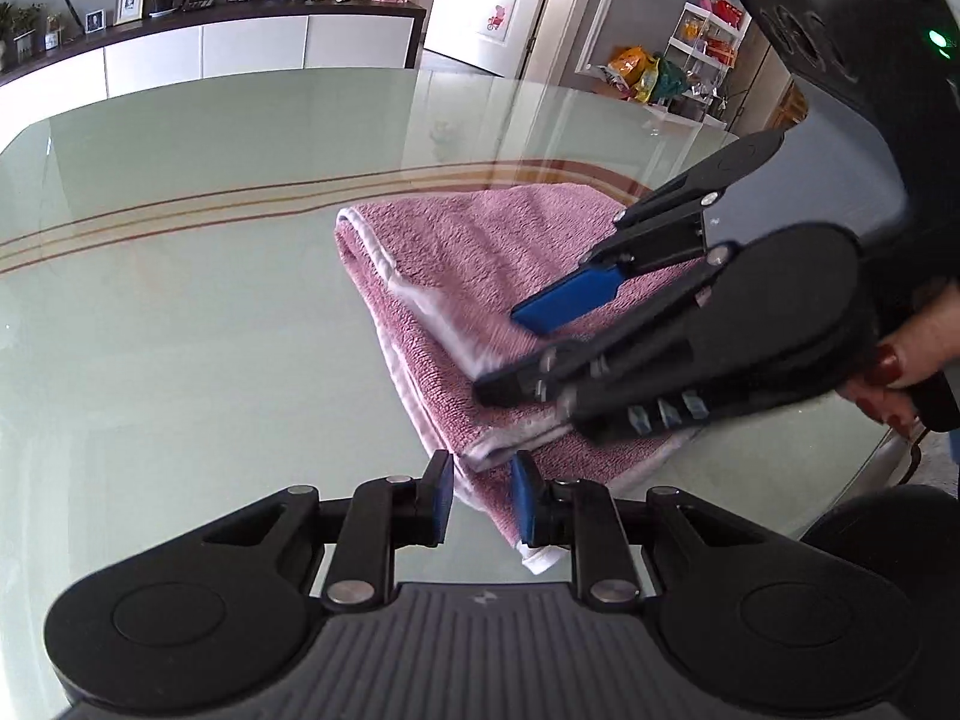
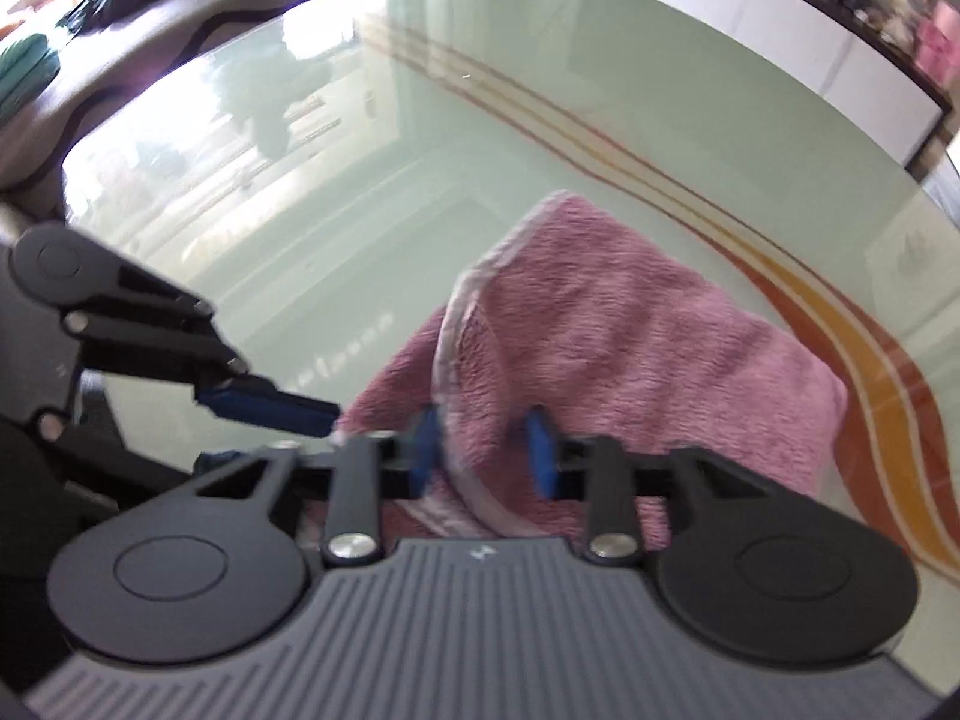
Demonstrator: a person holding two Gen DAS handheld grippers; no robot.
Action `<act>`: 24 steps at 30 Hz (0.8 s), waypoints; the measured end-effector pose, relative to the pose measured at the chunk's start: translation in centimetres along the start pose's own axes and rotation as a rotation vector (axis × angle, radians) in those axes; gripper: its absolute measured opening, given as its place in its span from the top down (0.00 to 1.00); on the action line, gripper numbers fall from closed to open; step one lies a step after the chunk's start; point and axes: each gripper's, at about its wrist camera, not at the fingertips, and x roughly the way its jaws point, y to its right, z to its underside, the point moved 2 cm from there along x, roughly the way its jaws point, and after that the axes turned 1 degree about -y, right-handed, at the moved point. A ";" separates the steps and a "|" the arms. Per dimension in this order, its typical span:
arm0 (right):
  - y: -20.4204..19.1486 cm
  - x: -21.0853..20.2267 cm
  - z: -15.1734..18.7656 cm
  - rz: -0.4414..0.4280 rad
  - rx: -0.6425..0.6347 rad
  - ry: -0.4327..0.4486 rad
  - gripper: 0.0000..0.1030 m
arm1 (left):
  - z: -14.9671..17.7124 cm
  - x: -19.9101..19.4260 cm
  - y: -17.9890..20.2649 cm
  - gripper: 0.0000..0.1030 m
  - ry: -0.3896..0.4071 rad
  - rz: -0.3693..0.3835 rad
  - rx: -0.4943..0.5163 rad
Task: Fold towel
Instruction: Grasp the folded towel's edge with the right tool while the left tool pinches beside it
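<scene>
Ribbed grey housing and 2 round black pivot discs fill the bottom of each wrist view. From the left wrist view, the left gripper (image 1: 482, 495) has its blue pads (image 1: 445, 498) apart with a modest gap, straddling the near corner of the pink towel (image 1: 480, 252); the right-hand pad seems to touch the white hem, but the pads are not pressed together on the cloth. Across from it the right gripper (image 1: 510, 354) reaches in from the right, its fingers spread, 1 blue pad lying over the towel's top layer and the lower finger, blurred, at the folded hem. A hand (image 1: 912, 366) with red nails grips its handle. From the right wrist view, the right gripper (image 2: 483, 459) has its pads apart with a raised fold of the towel (image 2: 630, 324) and its white hem between them; whether they press the cloth is not clear through the blur. The left gripper (image 2: 336, 417) comes in from the left, its tip at the towel's near corner. The towel lies folded in layers on the glass table (image 1: 180, 300), toward its right near side, crossing the curved orange and brown stripes (image 1: 180, 210). Bare glass stretches to the left and to the far edge. Beyond the far edge stands a white sideboard (image 1: 240, 48). No writing is readable.
</scene>
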 end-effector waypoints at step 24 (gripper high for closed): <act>5.9 -4.3 -0.3 0.022 0.213 0.099 0.88 | -5.8 0.9 0.3 0.86 -0.034 -0.014 0.046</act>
